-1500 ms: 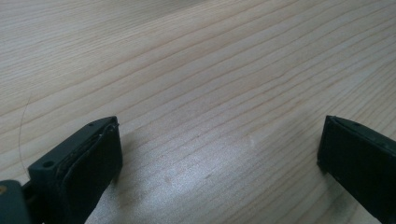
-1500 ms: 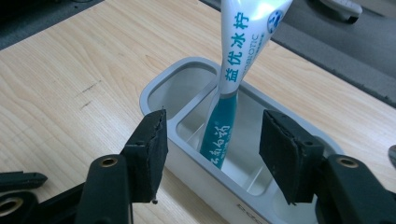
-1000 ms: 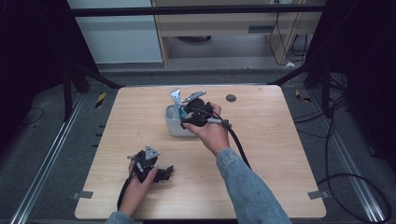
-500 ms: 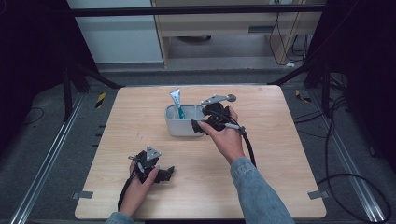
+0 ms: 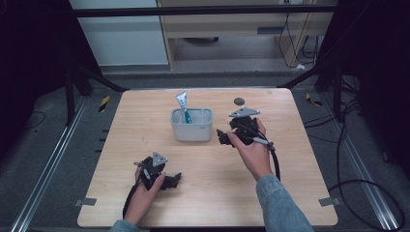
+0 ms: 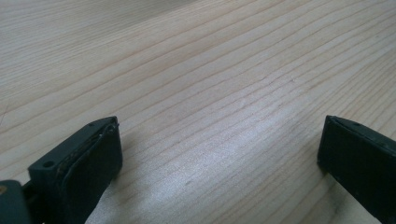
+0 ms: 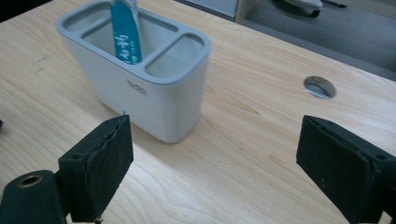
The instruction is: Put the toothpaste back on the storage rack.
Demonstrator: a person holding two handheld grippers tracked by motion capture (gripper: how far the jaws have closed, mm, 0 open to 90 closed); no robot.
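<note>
Holder (image 7: pixel 140 79) with tube (image 7: pixel 125 35) stands just beyond right gripper's (image 7: pixel 212 168) wide, empty fingers (image 7: pixel 100 163).

Table (image 5: pixel 300 193) lit evenly from above in the high view, surroundings falling to near black. Left gripper view: soft sheen on the wood between the jaws, shadow pooled just ahead of them, far grain blurring. Right gripper view is bright, slightly grainy.

Pale grey holder (image 5: pixel 192 126) at twelve o'clock on light wood-grain counter (image 5: pixel 290 183); teal-and-white tube (image 5: pixel 183 106) inside; black jaws; blue denim sleeve (image 5: pixel 280 203).
</note>
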